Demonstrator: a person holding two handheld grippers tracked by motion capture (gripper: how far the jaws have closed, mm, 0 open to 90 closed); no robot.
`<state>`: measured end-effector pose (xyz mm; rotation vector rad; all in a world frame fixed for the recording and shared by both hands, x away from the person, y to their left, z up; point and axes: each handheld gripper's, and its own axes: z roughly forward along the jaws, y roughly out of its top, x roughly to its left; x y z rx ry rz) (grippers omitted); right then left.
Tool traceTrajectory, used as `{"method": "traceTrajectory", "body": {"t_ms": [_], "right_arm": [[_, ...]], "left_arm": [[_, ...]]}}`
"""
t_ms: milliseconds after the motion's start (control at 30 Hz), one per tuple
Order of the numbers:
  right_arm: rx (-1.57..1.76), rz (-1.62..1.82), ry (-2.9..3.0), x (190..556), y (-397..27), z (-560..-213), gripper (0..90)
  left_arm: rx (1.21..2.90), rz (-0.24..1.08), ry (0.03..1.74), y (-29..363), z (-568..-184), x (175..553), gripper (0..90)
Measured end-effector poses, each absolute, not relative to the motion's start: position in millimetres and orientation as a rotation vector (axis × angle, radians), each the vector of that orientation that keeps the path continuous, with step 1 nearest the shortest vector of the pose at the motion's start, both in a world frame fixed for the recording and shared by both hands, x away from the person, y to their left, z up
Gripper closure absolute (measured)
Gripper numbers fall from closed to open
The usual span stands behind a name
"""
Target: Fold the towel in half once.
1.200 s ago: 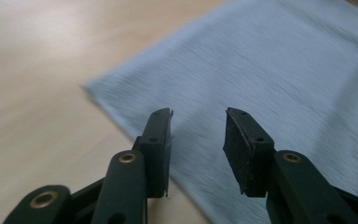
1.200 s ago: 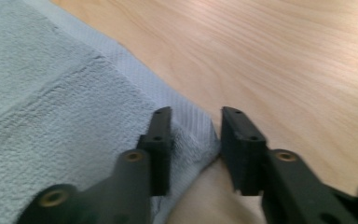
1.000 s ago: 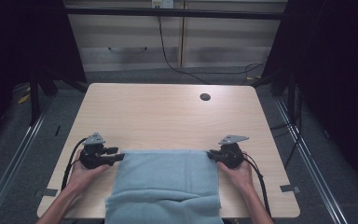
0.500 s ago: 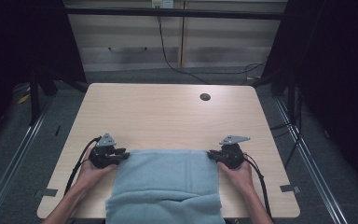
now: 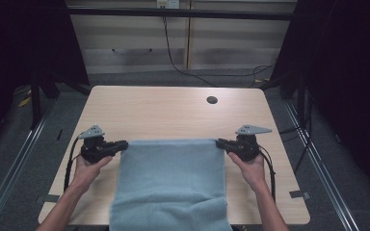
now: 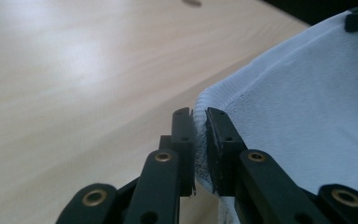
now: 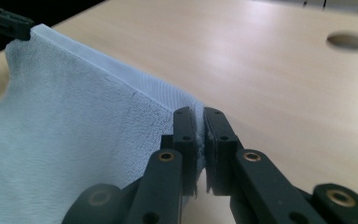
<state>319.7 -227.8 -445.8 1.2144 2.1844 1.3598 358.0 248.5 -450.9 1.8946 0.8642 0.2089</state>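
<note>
Stretching across the lower middle of the high view, the light blue towel (image 5: 173, 185) is held taut along its far hem between the two sets of tongs, its near end running off the bottom edge of the frame over the near side of the bench (image 5: 173, 113). The left tongs (image 5: 124, 144), at the left of that view, have just been closing and now clamp the towel's far left corner; in the left gripper view the black jaws stand together in the lower middle of the frame with the stitched corner of the towel (image 6: 307, 107) pinched between them, the cloth spreading off to the right and up toward the upper right corner. The right tongs (image 5: 220, 143), at the right of the high view, are clamped on the far right corner; in the right gripper view their jaws meet in the lower middle on the towel (image 7: 74, 135), which runs off to the upper left. A hand (image 5: 90, 166) grips the left tool from below and another hand (image 5: 251, 169) grips the right one, forearms coming in from the bottom edge. Pale wood fills the bench beyond the towel, with a round cable hole (image 5: 212, 100) toward its upper right. Black cables (image 5: 173, 48) hang against the wall at the top of the frame.
</note>
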Motion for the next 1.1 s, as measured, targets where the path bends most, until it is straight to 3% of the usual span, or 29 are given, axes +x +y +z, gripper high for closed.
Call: {"method": "traceTrajectory", "body": {"t_ms": [267, 500, 667, 933, 1100], "right_arm": [[1.118, 1.422, 2.056, 349, -230, -368, 84.4], [1.117, 1.462, 1.981, 373, -232, -334, 84.5], [1.127, 1.428, 1.962, 392, -230, -315, 84.6], [1.073, 1.453, 1.86, 411, -233, -250, 84.8], [1.048, 1.533, 1.835, 401, -244, -237, 84.9]], "left_arm": [[1.809, 0.333, 0.816, 251, -383, 379, 82.2], [1.764, 0.388, 0.83, 249, -343, 407, 82.3], [1.696, 0.379, 0.853, 246, -321, 429, 82.4], [1.563, 0.364, 0.81, 244, -264, 447, 82.5], [1.609, 0.344, 0.736, 245, -268, 438, 82.5]]}}
